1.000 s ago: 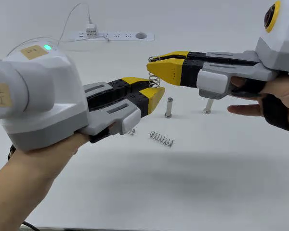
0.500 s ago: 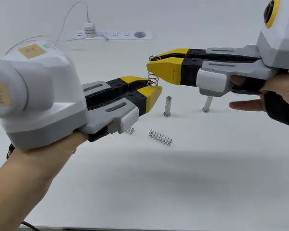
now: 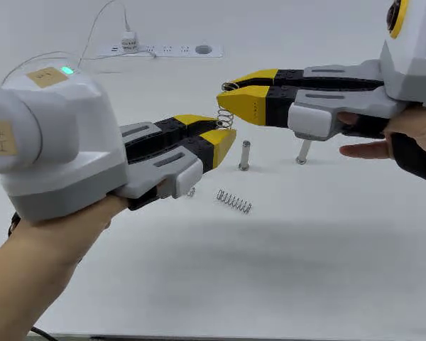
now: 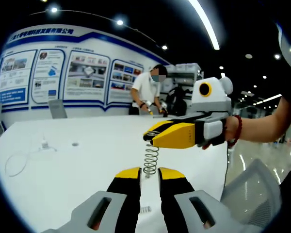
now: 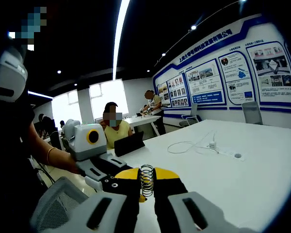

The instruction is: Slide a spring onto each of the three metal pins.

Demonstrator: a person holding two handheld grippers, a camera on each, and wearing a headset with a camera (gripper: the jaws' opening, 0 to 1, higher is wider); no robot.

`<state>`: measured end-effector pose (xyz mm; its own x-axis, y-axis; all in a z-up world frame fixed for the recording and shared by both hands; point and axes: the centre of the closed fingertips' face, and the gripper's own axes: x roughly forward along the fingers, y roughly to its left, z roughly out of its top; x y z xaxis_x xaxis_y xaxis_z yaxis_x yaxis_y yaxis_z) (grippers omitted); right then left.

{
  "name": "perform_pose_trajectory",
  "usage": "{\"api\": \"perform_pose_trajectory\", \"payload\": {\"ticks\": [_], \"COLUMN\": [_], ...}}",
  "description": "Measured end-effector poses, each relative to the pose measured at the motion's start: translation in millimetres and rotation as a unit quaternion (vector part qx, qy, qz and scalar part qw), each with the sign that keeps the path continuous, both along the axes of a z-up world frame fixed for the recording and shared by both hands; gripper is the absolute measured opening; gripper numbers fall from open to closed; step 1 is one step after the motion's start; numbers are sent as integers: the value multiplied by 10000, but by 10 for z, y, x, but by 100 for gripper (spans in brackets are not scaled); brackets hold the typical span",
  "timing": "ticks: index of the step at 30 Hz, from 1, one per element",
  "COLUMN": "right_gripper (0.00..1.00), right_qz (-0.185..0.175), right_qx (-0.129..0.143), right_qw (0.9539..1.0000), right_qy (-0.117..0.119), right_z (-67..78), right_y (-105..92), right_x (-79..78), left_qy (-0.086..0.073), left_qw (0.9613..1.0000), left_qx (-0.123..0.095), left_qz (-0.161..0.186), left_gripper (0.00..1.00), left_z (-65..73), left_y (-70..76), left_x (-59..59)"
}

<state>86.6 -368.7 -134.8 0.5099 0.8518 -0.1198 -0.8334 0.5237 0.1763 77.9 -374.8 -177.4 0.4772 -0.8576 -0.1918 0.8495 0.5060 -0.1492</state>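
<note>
Our right claw (image 3: 225, 91) pinches a thin coiled spring (image 3: 226, 117) hanging to our left claw (image 3: 224, 128), whose grip we cannot tell; unchanged since before.

Spring (image 3: 225, 118) held upright; second spring (image 3: 234, 202) flat near pins (image 3: 245, 155)
</note>
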Motion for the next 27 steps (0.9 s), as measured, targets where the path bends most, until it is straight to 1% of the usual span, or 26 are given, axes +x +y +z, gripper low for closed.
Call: {"api": "perform_pose_trajectory", "payload": {"ticks": [4, 6, 10, 14, 17, 20, 22, 24, 27], "right_gripper": [10, 10, 10, 10, 10, 10, 10, 10, 11], "right_qz": [-112, -183, -323, -482, -629, -818, -910, -1021, -1155], "right_qx": [22, 17, -52, -121, -168, -255, -299, -312, -389], "right_qw": [9999, 9998, 9994, 9987, 9978, 9962, 9953, 9942, 9924], "right_qy": [-64, -68, -99, -135, -145, -165, -166, -157, -167], "right_z": [45, 40, 35, 35, 31, 8, -8, -30, -38], "right_y": [-64, -116, -218, -337, -444, -568, -630, -734, -807], "right_x": [41, 69, 110, 161, 201, 241, 265, 299, 327], "left_qy": [-7, -45, -38, -61, -75, -81, -76, -61, -61], "left_qw": [10000, 9999, 9998, 9996, 9994, 9991, 9989, 9986, 9982], "left_qx": [-42, -65, -60, -60, -22, 77, 93, 105, 176], "left_qz": [47, 62, 159, 258, 338, 417, 461, 508, 568], "left_gripper": [25, 29, 42, 50, 58, 65, 69, 72, 76], "left_z": [0, 8, -3, 0, -8, -30, -35, -47, -75], "left_y": [11, 21, 60, 117, 162, 227, 264, 306, 352], "left_x": [1, -2, 11, 25, 35, 36, 35, 32, 32]}}
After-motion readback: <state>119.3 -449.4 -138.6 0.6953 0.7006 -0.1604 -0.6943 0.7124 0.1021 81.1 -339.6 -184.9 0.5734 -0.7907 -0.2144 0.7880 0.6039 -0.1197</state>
